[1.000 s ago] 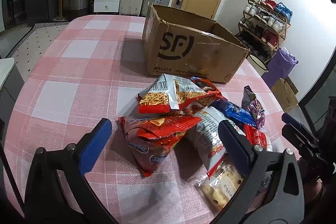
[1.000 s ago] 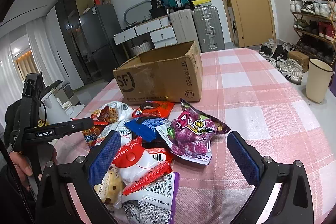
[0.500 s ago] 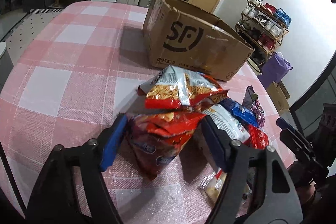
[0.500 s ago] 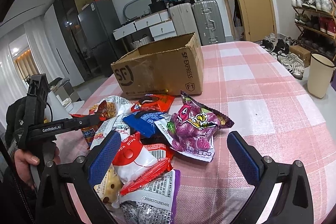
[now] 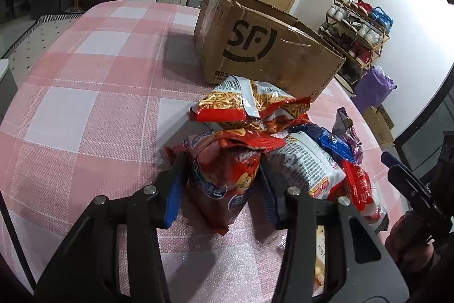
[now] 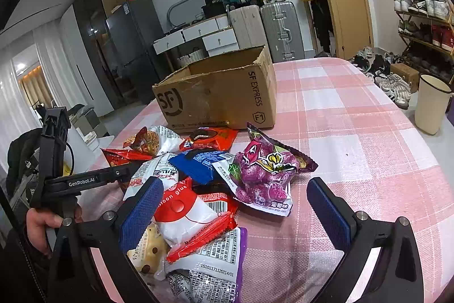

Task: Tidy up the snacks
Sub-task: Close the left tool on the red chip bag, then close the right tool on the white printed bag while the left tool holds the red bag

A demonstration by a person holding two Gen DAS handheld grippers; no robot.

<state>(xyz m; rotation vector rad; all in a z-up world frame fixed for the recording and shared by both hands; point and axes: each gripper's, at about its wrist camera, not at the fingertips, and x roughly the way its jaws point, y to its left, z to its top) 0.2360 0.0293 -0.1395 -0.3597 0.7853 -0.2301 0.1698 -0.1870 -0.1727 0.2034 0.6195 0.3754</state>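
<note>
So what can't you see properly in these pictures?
- Inside the cardboard box: both views, its walls hide it.
- Cookie bag: right wrist view, the right gripper finger and other packs cover it.
- Bottom of the red chip bag: left wrist view, the left gripper hides its sides.

Glossy crinkled foil snack bags (image 5: 227, 175), matt creased corrugated cardboard box (image 5: 264, 47) at twelve o'clock, woven pink-checked cloth tablecloth (image 5: 85, 104), matt black plastic gripper (image 6: 231, 215), textured blue pads (image 6: 326, 206)
</note>
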